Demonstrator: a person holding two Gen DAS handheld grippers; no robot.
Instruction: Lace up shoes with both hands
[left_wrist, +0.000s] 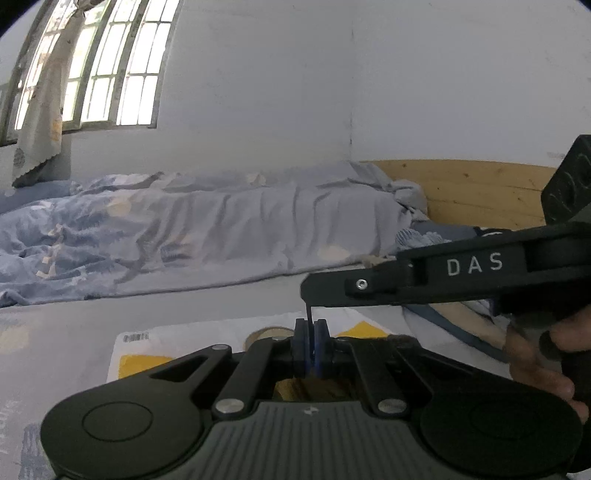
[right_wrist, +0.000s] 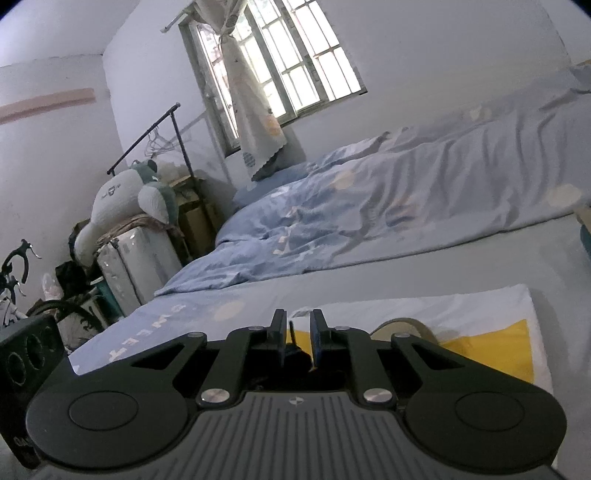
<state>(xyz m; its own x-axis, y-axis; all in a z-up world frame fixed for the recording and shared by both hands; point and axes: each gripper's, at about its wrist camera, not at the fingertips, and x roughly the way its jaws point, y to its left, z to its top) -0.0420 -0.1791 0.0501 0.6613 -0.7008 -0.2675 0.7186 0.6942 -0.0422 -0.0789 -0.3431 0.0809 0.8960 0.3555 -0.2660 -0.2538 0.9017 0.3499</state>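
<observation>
My left gripper is shut on a thin black shoelace whose tip sticks up between the blue pads. The right gripper reaches in from the right in the left wrist view, its tip just above that lace end. In the right wrist view my right gripper is slightly open, with the black lace tip standing in the gap, untouched. The shoe is hidden below both grippers; only a dark shape shows between the right fingers.
A white and yellow bag lies on the bed under the grippers, with a tape roll on it. A crumpled blue duvet lies behind. A wooden headboard stands at the right; a plush toy and boxes stand beside the bed.
</observation>
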